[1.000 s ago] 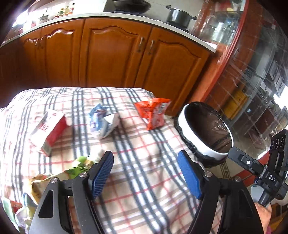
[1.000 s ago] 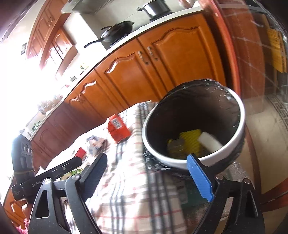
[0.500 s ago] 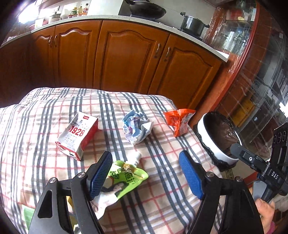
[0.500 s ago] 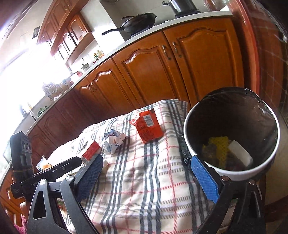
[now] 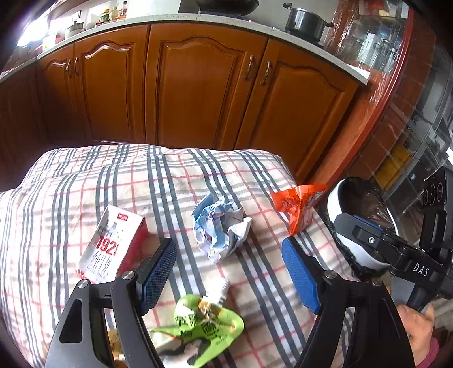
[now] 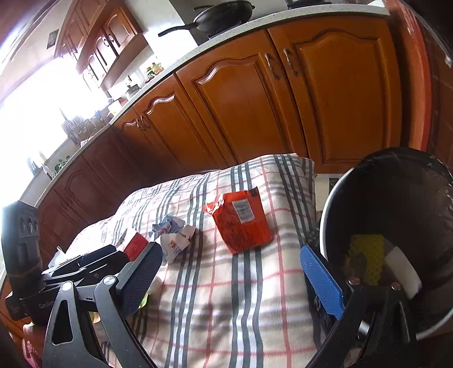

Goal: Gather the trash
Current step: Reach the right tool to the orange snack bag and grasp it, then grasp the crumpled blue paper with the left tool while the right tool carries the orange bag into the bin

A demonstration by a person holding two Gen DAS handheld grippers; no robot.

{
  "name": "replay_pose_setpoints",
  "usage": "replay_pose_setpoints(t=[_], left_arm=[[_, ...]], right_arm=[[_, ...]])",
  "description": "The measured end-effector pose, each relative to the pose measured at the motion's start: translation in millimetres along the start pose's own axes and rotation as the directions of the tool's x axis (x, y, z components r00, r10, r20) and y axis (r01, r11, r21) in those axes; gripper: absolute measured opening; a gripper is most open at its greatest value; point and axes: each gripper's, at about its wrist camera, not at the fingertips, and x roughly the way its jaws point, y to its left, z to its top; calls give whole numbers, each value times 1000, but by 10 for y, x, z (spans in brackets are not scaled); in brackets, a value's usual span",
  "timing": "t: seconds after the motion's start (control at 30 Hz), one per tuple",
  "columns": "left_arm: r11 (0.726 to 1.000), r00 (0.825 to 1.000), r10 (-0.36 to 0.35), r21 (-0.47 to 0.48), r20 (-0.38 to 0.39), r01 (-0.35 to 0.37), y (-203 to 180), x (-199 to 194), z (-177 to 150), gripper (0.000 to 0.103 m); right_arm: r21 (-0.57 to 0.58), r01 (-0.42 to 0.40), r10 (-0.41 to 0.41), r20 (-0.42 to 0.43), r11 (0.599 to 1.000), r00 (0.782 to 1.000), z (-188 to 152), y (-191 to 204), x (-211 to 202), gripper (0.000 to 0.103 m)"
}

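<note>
Trash lies on a plaid tablecloth. A crumpled blue-white wrapper sits mid-table, just beyond my open left gripper, which holds nothing. A white-and-red carton lies to its left. A green pouch lies under the left gripper's frame. An orange snack bag rests near the table's right edge. My right gripper hovers open and empty over the cloth, short of the orange bag. A white bin with a black liner stands at the right, holding yellow and white trash.
Wooden kitchen cabinets and a counter with a pan and pot run behind the table. The left gripper's body shows at the left of the right wrist view. A hand holds the right gripper's handle.
Both grippers drew back from the bin toward the table's middle; the wrapper, carton and green pouch now lie nearer the left gripper, and the orange bag sits ahead of the right gripper.
</note>
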Motion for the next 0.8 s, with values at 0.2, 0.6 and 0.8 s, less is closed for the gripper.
replay_pose_setpoints(t=[0.2,0.6,0.8], left_arm=[[999,998,46,18,-36,-45,-13,308,110,76],[999,996,15,45,-84,-11,-23,691,203,22],[1000,999,-10,25,-51,11,17,507,120,13]], right_arm=[[-10,-12,12,-10,1000,1000,165,-45,204,87],[-25,9,-11,-82,1000,997,157,-167,478,0],[-44,-13,11,-49,999,999,149,-119,323,0]])
